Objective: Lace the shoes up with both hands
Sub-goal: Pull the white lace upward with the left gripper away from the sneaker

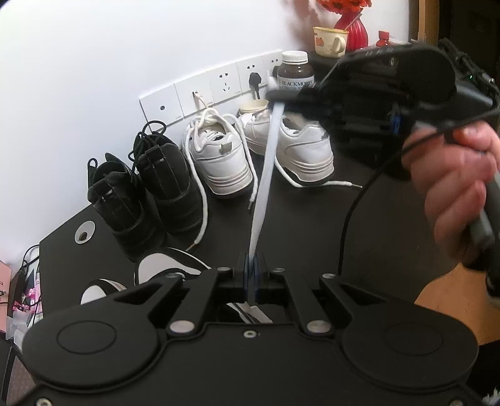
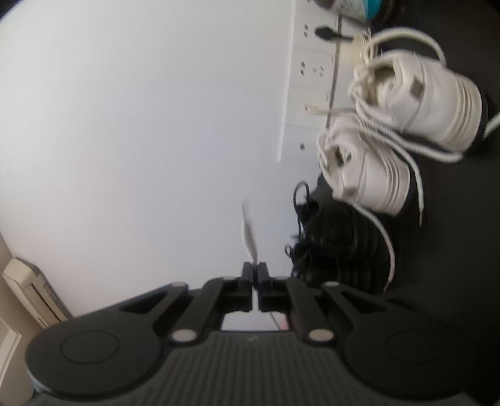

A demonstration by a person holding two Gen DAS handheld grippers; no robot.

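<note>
A flat white lace (image 1: 265, 162) runs taut from my left gripper (image 1: 252, 265), shut on its lower part, up to my right gripper (image 1: 276, 95), which a hand (image 1: 453, 187) holds at the upper right. The right gripper pinches the lace's upper part. In the right wrist view, rolled on its side, my right gripper (image 2: 254, 268) is shut and a short blurred lace end (image 2: 249, 232) sticks out past the fingertips. A black-and-white shoe (image 1: 159, 265) lies just under the left gripper, mostly hidden by it.
On the black table (image 1: 312, 225) stand a pair of white sneakers (image 1: 218, 156) with loose laces and a pair of black boots (image 1: 140, 193). A wall socket strip (image 1: 218, 84), a brown bottle (image 1: 295, 73), a mug (image 1: 329, 40) and a red vase (image 1: 351, 28) sit behind.
</note>
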